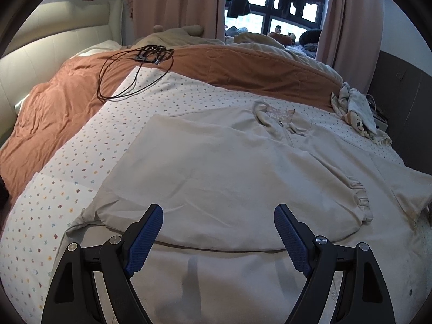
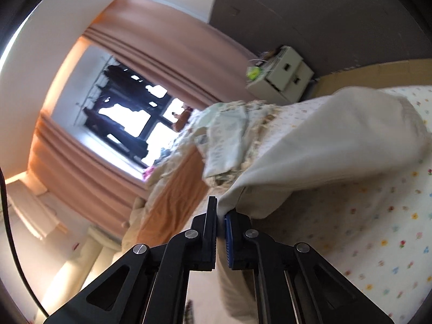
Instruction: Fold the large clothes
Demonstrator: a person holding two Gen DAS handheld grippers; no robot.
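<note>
A large beige zip-neck sweatshirt [image 1: 216,167] lies spread on the flowered bedsheet [image 1: 67,189], collar far, one sleeve folded across its body with the gathered cuff [image 1: 361,199] at the right. My left gripper [image 1: 218,216] is open and empty, hovering over the garment's near hem. My right gripper [image 2: 220,210] is shut on an edge of the beige sweatshirt [image 2: 324,145] and holds that part lifted off the sheet [image 2: 378,229]; the view is tilted and blurred.
A rust-orange duvet [image 1: 67,94] lies along the far and left side of the bed. A black cable and frame [image 1: 145,59] lie on it. A pile of small clothes [image 1: 356,110] sits at the bed's right edge. A white drawer unit [image 2: 283,75] stands by the wall.
</note>
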